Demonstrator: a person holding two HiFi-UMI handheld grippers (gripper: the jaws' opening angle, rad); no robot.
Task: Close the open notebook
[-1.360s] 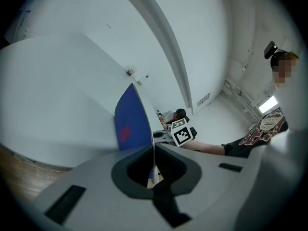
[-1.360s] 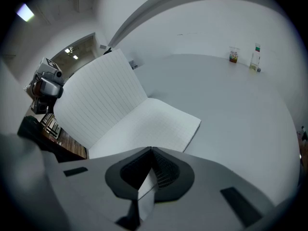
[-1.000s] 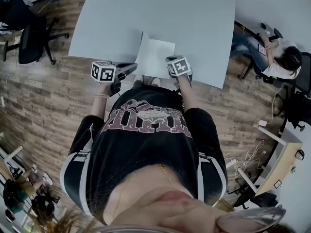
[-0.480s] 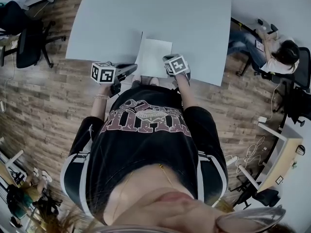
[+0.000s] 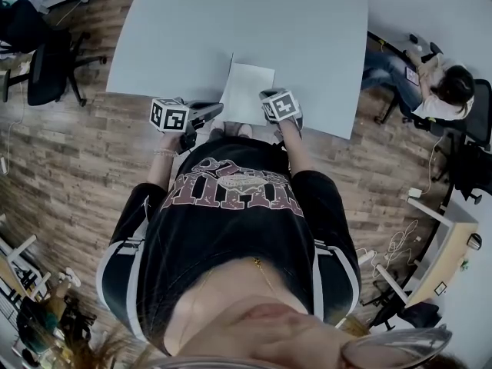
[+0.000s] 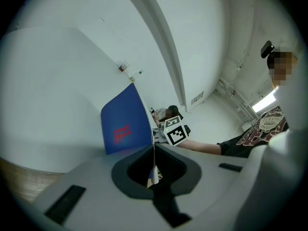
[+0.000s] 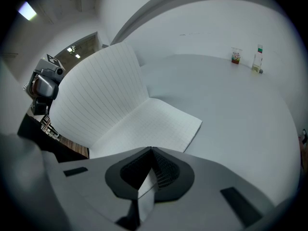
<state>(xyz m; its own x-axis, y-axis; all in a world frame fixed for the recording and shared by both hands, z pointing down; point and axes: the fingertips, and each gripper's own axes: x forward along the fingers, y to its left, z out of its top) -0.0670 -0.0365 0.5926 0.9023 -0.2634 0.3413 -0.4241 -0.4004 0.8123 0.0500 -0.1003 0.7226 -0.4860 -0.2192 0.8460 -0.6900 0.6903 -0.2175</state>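
The notebook (image 5: 249, 91) lies open at the table's near edge. Its blue left cover (image 6: 126, 126) stands raised, lined page (image 7: 96, 97) facing right. My left gripper (image 5: 214, 110) comes in from the left and is shut on that cover's near edge, which runs as a thin sheet between the jaws (image 6: 154, 165). The right page (image 7: 154, 124) rests flat on the table. Pointing steeply down at the notebook's near right corner, my right gripper (image 5: 270, 97) is shut (image 7: 150, 152). A pale sliver shows at its seam; I cannot tell what it is.
The grey table (image 5: 307, 37) stretches away behind the notebook. A small cup (image 7: 235, 55) and a bottle (image 7: 258, 59) stand near its far edge. An office chair (image 5: 46, 60) is at the left, a seated person (image 5: 442, 91) at the right, on wood flooring.
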